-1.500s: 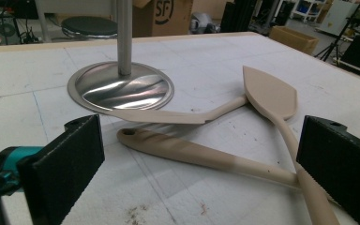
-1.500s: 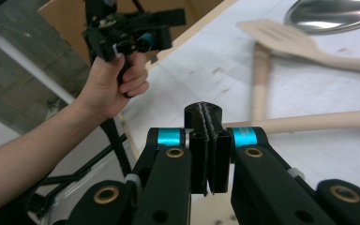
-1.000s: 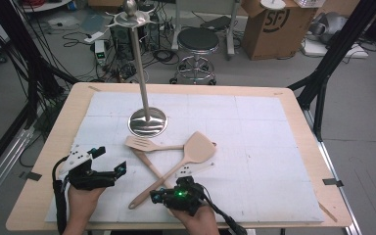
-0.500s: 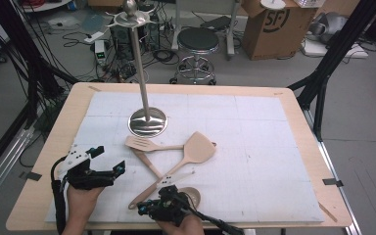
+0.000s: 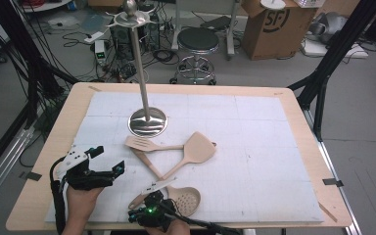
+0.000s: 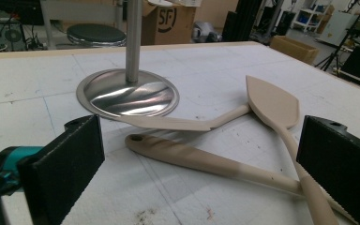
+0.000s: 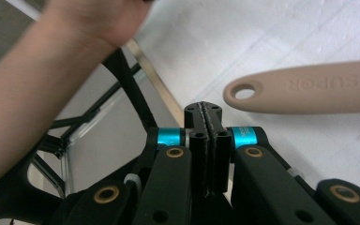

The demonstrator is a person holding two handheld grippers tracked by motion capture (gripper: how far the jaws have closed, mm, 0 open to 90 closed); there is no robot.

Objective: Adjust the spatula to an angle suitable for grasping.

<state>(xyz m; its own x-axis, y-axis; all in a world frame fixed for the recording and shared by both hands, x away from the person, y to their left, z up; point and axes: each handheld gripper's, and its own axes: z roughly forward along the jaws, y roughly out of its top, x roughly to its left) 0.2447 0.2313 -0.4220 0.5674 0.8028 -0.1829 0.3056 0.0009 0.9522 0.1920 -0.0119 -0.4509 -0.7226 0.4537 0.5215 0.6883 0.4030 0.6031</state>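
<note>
right gripper point(image 7: 206, 112): jaws pinching tight together, holding nothing | skimmer spoon point(image 5: 176, 196): lying on the counter, lower middle of the high view, handle end point(image 7: 243, 91) sitting just up and right of the jaws, long way running rightward | nearer hand: right

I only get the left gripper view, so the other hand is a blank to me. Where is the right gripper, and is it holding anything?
Observer: The right gripper is shut on nothing, its tips just short of the holed end of the spatula handle.
Operator: What's at the far end of the handle crossing that one?
Observer: A perforated skimmer head, lying right beside that gripper.
Operator: Anything hanging on the stand?
Observer: No, the hooks at the top of the stand are bare.
</note>
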